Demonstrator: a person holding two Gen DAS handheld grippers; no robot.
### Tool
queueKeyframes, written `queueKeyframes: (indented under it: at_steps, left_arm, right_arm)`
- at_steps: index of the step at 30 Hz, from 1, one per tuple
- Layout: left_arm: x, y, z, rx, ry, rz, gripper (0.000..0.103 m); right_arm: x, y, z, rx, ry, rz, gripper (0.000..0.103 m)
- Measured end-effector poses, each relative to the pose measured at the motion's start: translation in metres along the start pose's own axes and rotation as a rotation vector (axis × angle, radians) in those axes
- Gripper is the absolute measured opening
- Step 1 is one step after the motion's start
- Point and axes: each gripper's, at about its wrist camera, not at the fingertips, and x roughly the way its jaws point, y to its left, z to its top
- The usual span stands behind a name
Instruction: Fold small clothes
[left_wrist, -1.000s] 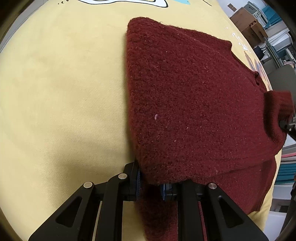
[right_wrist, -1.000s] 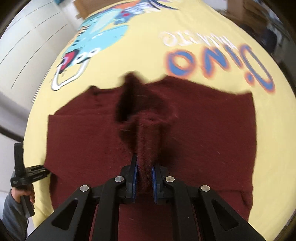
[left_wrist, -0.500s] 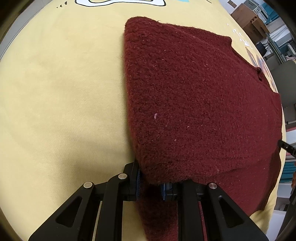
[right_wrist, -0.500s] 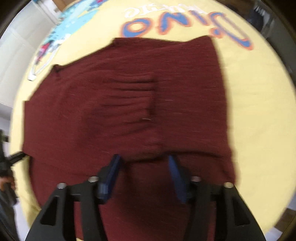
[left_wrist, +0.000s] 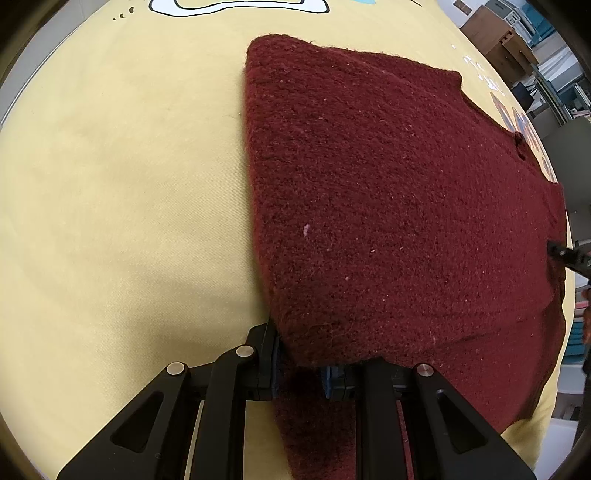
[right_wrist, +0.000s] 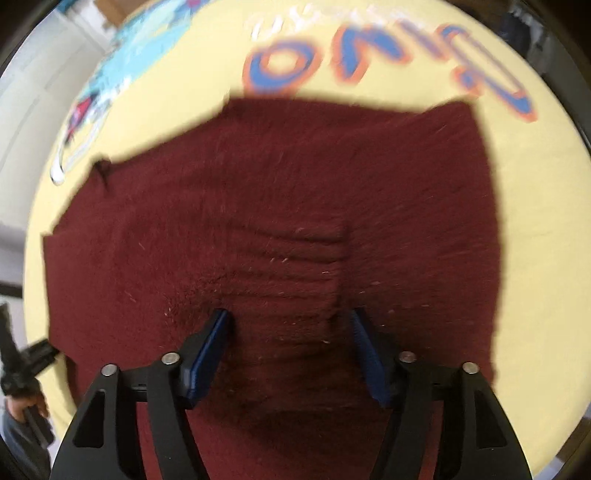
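A dark red knitted sweater (left_wrist: 388, 206) lies on a yellow printed cloth (left_wrist: 122, 192). My left gripper (left_wrist: 301, 365) is shut on a fold of the sweater at its near left edge, and the fabric drapes over the fingertips. In the right wrist view the sweater (right_wrist: 280, 206) lies spread flat, with a ribbed sleeve cuff (right_wrist: 291, 258) laid across its middle. My right gripper (right_wrist: 290, 328) is open just above the cuff, its blue pads either side of it, holding nothing. The right gripper's tip (left_wrist: 569, 256) shows at the left wrist view's right edge.
The yellow cloth (right_wrist: 535, 206) carries blue and orange lettering (right_wrist: 388, 48) beyond the sweater and a cartoon print (right_wrist: 99, 96) at the far left. Shelves and boxes (left_wrist: 517, 33) stand past the table's far right. The left gripper and hand (right_wrist: 22, 373) show at the right wrist view's left edge.
My right gripper carried the sleeve over the sweater's middle, opened and let it go; the cuff now lies flat. My left gripper stayed shut on the edge fold.
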Motion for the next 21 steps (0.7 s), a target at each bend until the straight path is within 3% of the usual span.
queueKeyframes:
  at_steps: [2, 4, 5, 6, 8, 14, 21]
  left_arm:
    - [-0.002, 0.002, -0.003, 0.0, -0.007, 0.001, 0.016]
    - [-0.005, 0.004, -0.004, 0.002, 0.003, -0.002, 0.016]
    - [-0.006, 0.003, -0.002, -0.001, 0.015, -0.002, 0.016]
    - [-0.008, 0.003, -0.001, 0.0, 0.021, 0.0, 0.016]
    - [-0.012, -0.001, -0.001, 0.018, 0.021, 0.01, 0.015]
    - [-0.012, -0.007, -0.008, 0.067, 0.014, 0.039, 0.014]
    - [-0.005, -0.008, -0.012, 0.056, 0.003, 0.067, 0.016]
  right_arm:
    - [0.002, 0.008, -0.003, -0.037, -0.028, -0.04, 0.066]
    - [-0.003, 0.015, -0.006, -0.077, -0.046, -0.049, 0.042]
    - [-0.007, 0.015, -0.007, -0.084, -0.051, -0.037, 0.022]
    - [-0.01, 0.014, -0.006, -0.082, -0.054, 0.004, 0.017]
    - [-0.02, 0.011, -0.004, -0.073, -0.085, 0.025, 0.015]
    - [-0.062, 0.004, -0.008, -0.101, -0.271, -0.088, 0.014]
    - [-0.019, -0.006, 0.004, -0.128, -0.201, -0.169, 0.015]
